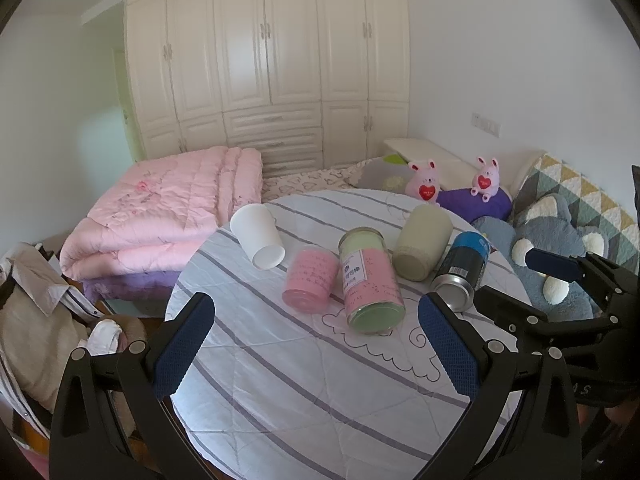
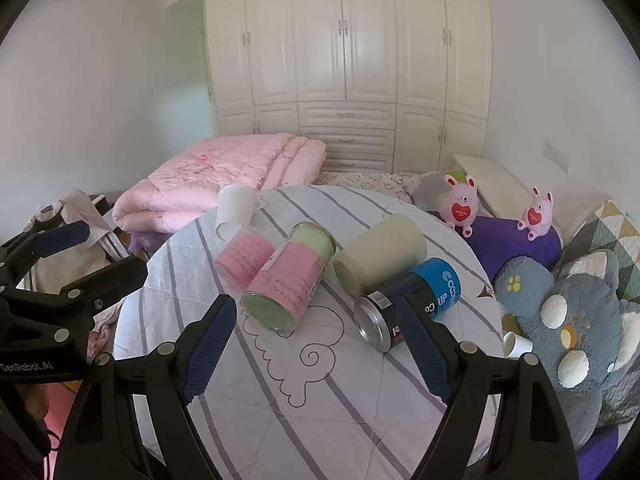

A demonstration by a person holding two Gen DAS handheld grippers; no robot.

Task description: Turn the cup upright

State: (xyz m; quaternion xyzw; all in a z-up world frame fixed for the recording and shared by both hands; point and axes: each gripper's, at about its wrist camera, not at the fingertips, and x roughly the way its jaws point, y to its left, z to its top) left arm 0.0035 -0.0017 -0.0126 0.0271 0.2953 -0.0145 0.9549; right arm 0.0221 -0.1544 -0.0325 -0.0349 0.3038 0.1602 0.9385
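Note:
Several cups lie on their sides on a round table [image 1: 304, 392] with a striped cloth: a white paper cup [image 1: 258, 236] [image 2: 234, 210], a pink cup [image 1: 310, 278] [image 2: 244, 260], a glass jar with a pink label [image 1: 370, 280] [image 2: 286, 280], a beige cup [image 1: 422, 242] [image 2: 382, 256] and a blue can [image 1: 464, 270] [image 2: 408, 298]. My left gripper [image 1: 316, 340] is open and empty, in front of the jar. My right gripper [image 2: 316, 344] is open and empty, between jar and can; it also shows in the left wrist view [image 1: 516, 280].
A folded pink quilt [image 1: 160, 216] lies on the bed behind the table. Two pink plush toys [image 1: 424, 180] [image 1: 486, 178], a purple pillow [image 2: 508, 240] and a grey plush cushion [image 2: 568, 320] lie right. A small paper cup [image 2: 516, 344] rests by the cushion. Clothes [image 1: 36, 320] pile left.

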